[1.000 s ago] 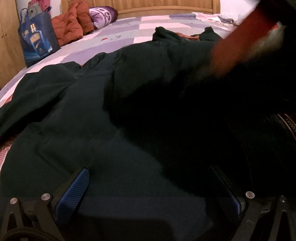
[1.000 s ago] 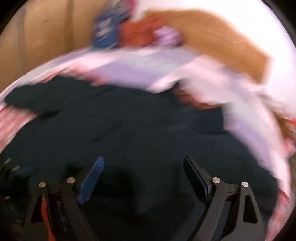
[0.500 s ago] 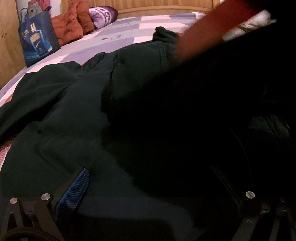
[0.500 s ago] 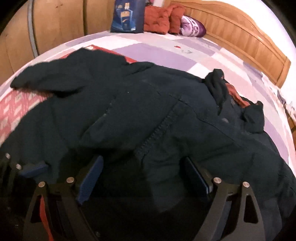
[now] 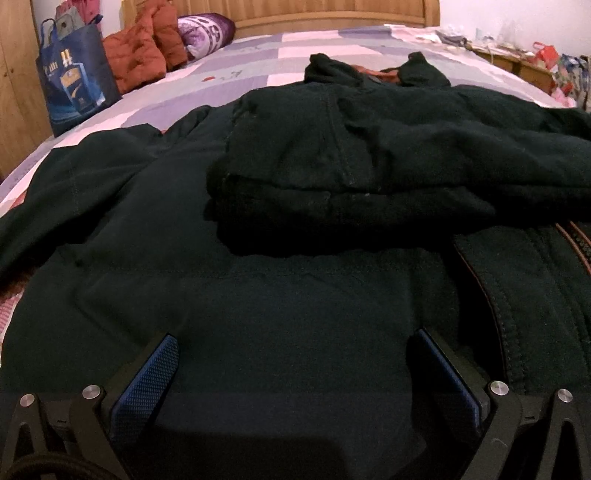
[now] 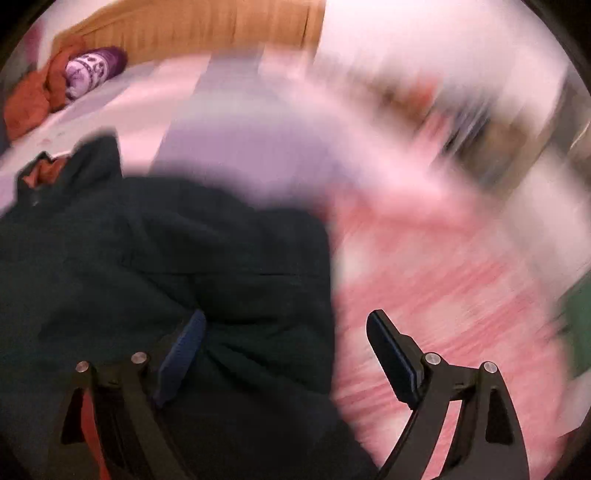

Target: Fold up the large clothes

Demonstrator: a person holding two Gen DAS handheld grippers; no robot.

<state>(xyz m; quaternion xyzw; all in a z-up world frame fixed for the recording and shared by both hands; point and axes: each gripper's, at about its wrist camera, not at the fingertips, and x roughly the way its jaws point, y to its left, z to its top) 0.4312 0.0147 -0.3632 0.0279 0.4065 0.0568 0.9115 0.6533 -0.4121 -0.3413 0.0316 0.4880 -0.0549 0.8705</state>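
A large dark green jacket lies spread on the bed. Its right sleeve is folded across the chest, and the zipper shows at the right. My left gripper hovers low over the jacket's lower front, jaws open with nothing between them. In the right wrist view the picture is blurred by motion. My right gripper stands open over the jacket's right edge, its left finger above the cloth and its right finger above the pink bedspread. The collar shows at far left.
The bed has a purple and pink patchwork cover and a wooden headboard. A blue shopping bag, an orange padded coat and a purple pillow sit at the far left. Clutter lines the right side.
The person's arm and right gripper, which crossed the left wrist view while laying the sleeve over the chest, have swung away to the jacket's right edge. The left gripper has not moved.
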